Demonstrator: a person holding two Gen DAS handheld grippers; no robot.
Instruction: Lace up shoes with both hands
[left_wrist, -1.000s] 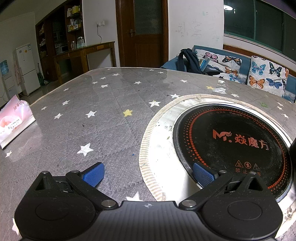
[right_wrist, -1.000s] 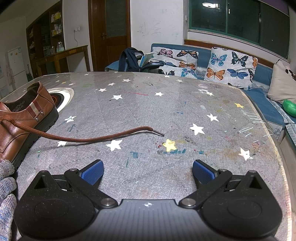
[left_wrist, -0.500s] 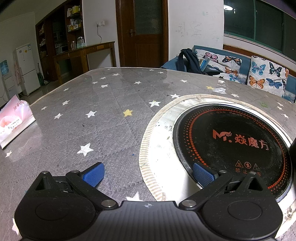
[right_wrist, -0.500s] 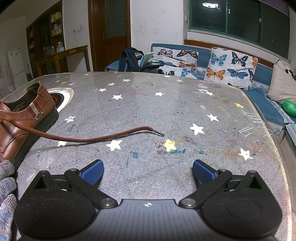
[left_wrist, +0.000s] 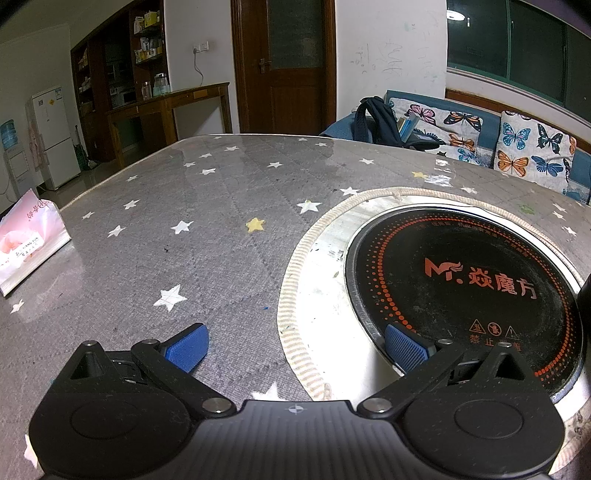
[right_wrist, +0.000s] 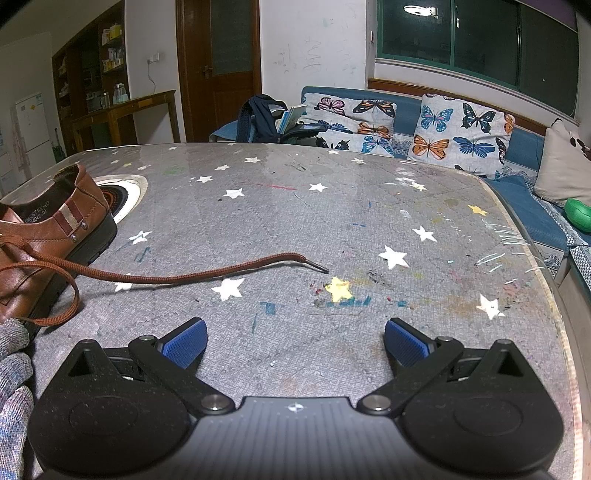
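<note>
Left gripper (left_wrist: 297, 343) hangs low over the star-printed table cover (left_wrist: 207, 236) with its blue pads spread wide and nothing between them; ahead and to its right sits the round induction cooktop (left_wrist: 461, 280), and no shoe or lace shows in its view. Right gripper (right_wrist: 295, 341) is likewise wide apart and empty. To its left stands the brown leather shoe (right_wrist: 44, 236), heel away from the camera, and from it a brown shoelace (right_wrist: 207, 275) runs rightward across the cover, its tipped end lying ahead of the gripper, clear of both pads. Lacing looks barely begun: the step in hand is the first pickup. Next, the right gripper would need to move forward and pinch the lace near its tip.
</note>
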